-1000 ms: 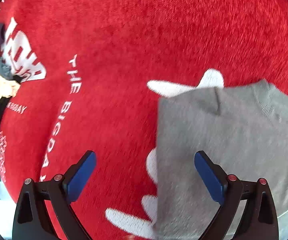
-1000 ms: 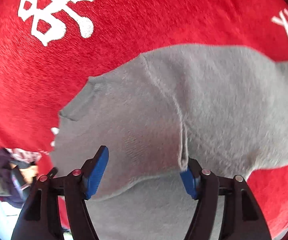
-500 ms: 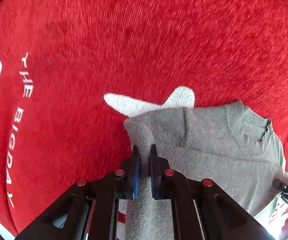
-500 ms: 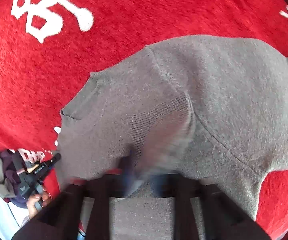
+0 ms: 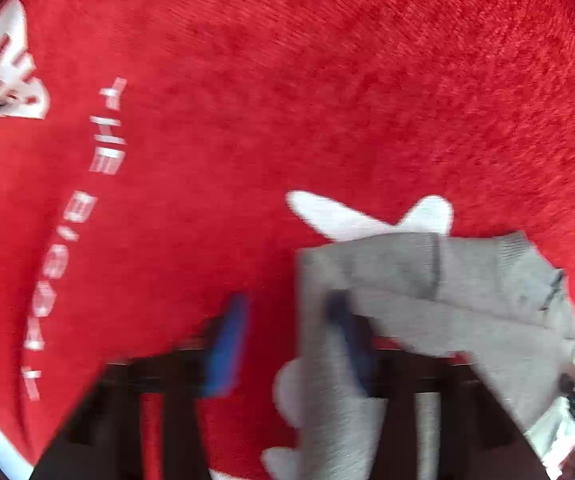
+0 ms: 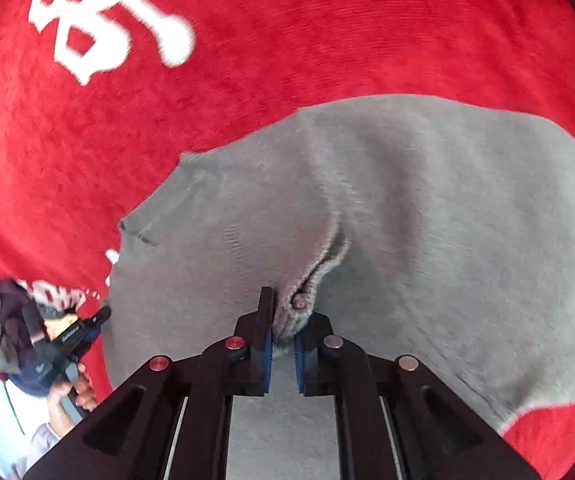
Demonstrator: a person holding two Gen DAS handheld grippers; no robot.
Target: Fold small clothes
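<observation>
Pinching a ribbed fold of the grey sweater (image 6: 427, 208), my right gripper (image 6: 283, 346) has its jaws nearly closed on the knit. My left gripper (image 5: 287, 340), blurred, stands parted, straddling the sweater's edge. The sweater lies on the red blanket (image 5: 287, 100), over its white lettering (image 5: 105, 132).

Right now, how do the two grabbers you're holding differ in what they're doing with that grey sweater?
The right gripper is shut, pinching a bunched fold of the grey sweater; the left gripper stands open, one finger on the red cloth and one over the sweater's edge. The right gripper shows sharp, while the left is motion-blurred. Both have blue pads on black fingers and work the same sweater.
</observation>
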